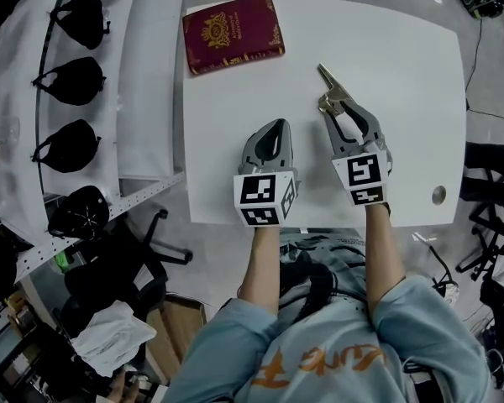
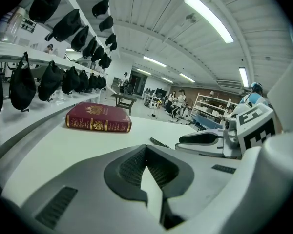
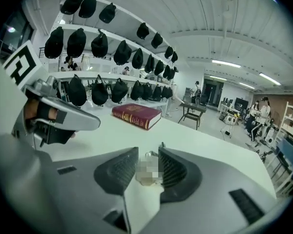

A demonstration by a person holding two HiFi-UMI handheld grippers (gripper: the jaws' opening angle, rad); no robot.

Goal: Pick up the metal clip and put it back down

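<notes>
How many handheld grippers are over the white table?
2. The left gripper is near the white table's front edge, jaws together; the right gripper is right of it, jaws apart around the silver metal clip's near end.

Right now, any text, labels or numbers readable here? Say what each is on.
Nothing reads for certain.
Red book: gold crest and lettering on cover and spine, too small to read.
Shirt: orange lettering, upside down and creased, not legible.
Marker cubes: black-and-white squares only, no words.
</notes>
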